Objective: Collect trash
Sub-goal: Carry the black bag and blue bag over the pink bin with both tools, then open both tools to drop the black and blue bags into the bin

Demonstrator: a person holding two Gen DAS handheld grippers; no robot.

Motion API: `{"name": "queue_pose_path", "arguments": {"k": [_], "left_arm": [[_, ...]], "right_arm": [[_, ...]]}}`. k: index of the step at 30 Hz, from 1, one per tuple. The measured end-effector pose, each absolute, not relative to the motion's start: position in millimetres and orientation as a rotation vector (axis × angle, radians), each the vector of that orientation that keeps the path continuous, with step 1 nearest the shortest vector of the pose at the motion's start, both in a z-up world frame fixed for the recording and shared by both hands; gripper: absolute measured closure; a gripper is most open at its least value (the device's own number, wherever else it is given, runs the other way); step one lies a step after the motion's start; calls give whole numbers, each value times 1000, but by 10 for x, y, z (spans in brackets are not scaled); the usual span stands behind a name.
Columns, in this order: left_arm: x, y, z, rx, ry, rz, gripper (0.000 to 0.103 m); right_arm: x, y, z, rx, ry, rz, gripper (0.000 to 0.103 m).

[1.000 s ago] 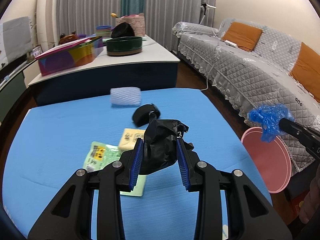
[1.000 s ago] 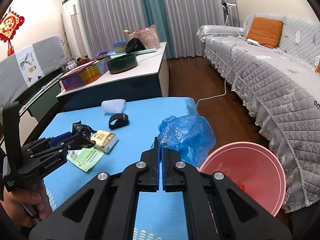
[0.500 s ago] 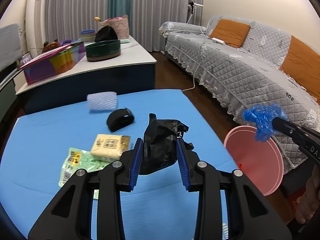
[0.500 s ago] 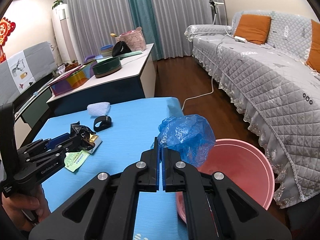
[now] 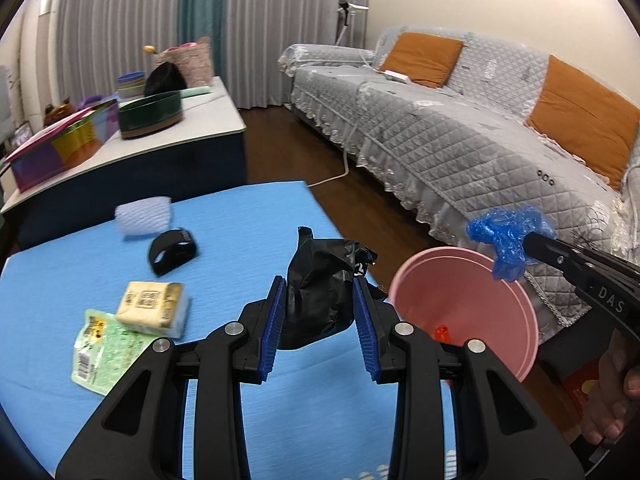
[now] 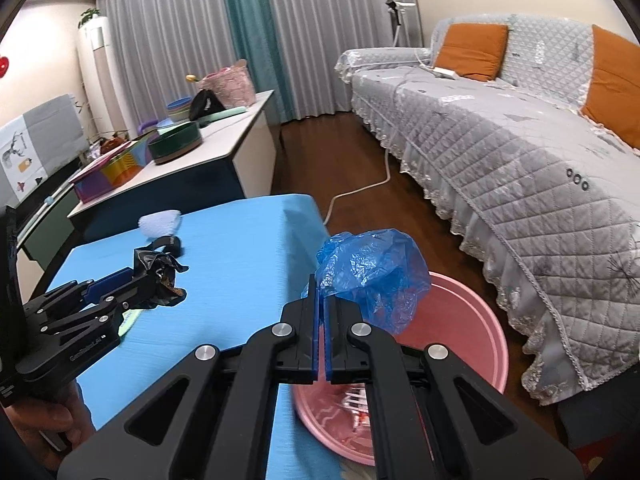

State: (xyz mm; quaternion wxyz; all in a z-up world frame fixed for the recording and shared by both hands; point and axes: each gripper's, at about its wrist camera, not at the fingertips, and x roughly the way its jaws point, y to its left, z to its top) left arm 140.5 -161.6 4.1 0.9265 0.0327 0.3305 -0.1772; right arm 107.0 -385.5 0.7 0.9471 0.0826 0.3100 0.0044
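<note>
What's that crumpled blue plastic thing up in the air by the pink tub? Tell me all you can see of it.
The crumpled blue plastic bag is thin, glossy, see-through film, wadded into a loose wrinkled ball. The right gripper pinches one edge of it, jaws closed almost together. It hangs in the air above the rim of the round pink plastic tub, beside the blue table, touching only the gripper. The left wrist view shows it above the tub's far rim.

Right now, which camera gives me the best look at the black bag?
The left wrist view: the black bag sits centred between the left gripper pads, crumpled and close up. The right wrist view shows it only small and side-on at the left gripper's tip, over the blue table.
</note>
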Motion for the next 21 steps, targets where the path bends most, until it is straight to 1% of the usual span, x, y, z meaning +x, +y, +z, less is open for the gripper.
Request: {"name": "queue_pose_path", "arguments": {"k": [14, 21], "left_arm": [[1313, -2220, -9, 120, 675, -499, 69], [1295, -2402, -74, 143, 687, -524, 69]], "right_arm": [[940, -4292, -59, 185, 637, -71, 101], [895, -4455, -116, 202, 645, -93, 101]]}}
